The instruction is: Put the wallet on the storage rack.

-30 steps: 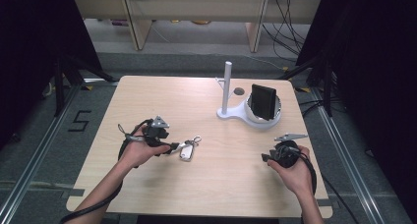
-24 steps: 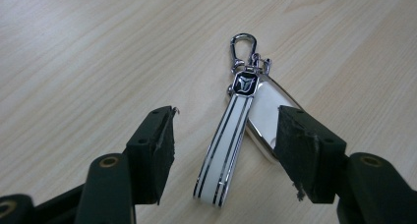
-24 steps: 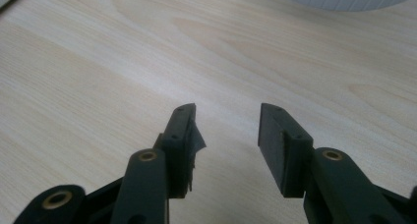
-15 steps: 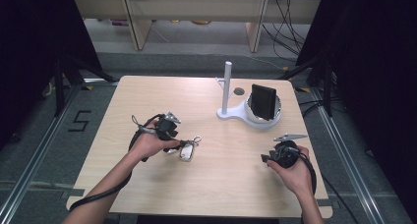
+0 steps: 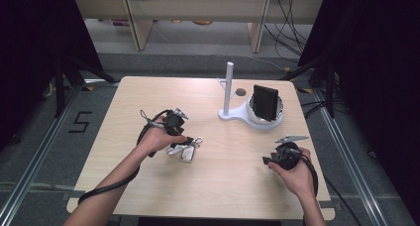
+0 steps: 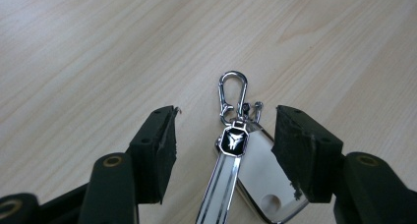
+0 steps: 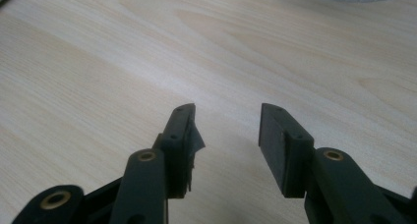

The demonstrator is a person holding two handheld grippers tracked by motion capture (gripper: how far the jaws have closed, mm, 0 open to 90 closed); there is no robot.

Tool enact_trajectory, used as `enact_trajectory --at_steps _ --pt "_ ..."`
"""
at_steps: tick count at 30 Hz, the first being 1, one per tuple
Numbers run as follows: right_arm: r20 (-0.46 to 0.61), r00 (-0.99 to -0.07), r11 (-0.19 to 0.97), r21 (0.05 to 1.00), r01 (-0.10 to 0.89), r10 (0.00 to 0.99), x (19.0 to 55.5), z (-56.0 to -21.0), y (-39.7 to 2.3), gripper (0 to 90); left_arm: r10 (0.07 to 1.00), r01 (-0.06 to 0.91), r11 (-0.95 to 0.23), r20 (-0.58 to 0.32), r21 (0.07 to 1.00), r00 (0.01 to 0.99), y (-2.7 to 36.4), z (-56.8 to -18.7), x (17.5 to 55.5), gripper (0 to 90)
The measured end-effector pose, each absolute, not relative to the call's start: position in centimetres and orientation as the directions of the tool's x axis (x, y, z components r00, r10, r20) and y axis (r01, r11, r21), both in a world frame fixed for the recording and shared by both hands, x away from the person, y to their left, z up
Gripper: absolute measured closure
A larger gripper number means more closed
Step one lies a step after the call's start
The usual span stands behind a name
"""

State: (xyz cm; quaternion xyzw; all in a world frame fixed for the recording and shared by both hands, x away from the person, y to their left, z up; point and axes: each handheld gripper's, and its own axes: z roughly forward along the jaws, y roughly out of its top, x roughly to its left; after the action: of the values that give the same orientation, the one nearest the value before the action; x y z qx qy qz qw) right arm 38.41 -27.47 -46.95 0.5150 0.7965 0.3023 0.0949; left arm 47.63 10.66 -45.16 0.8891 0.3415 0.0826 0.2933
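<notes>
Nearest the person, the right tool (image 7: 226,135) rests spread and empty on the bare worktop (image 5: 237,186). Farther in, the left tool (image 6: 223,140) has just narrowed slightly but stands spread, straddling the key fob (image 6: 236,175) lying flat on the worktop. It looks small, light, stiff and slick with chrome, so I'd pinch its flat body, not the loose clasp (image 6: 232,94).

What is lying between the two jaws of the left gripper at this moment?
In the left gripper view, a silver key fob with a carabiner clip lies on the wooden table between the open jaws, untouched by either pad.
</notes>
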Motion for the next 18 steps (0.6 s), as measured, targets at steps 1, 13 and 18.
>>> enact_trajectory --at_steps 1,13,18 --pt "0.164 -0.453 0.286 0.580 0.763 0.876 38.4 -47.0 -27.5 58.4 0.649 0.555 -0.606 -0.049 0.570 0.759 10.5 -45.1 47.8 41.0" --pt "0.163 -0.449 0.285 0.575 0.767 0.879 38.4 -47.1 -27.5 58.2 0.651 0.572 -0.613 -0.061 0.545 0.756 8.9 -45.4 48.9 41.0" --pt "0.127 -0.425 0.286 0.568 0.772 0.896 38.3 -47.0 -27.3 57.9 0.649 0.579 -0.617 -0.071 0.533 0.757 8.5 -45.8 49.2 40.8"
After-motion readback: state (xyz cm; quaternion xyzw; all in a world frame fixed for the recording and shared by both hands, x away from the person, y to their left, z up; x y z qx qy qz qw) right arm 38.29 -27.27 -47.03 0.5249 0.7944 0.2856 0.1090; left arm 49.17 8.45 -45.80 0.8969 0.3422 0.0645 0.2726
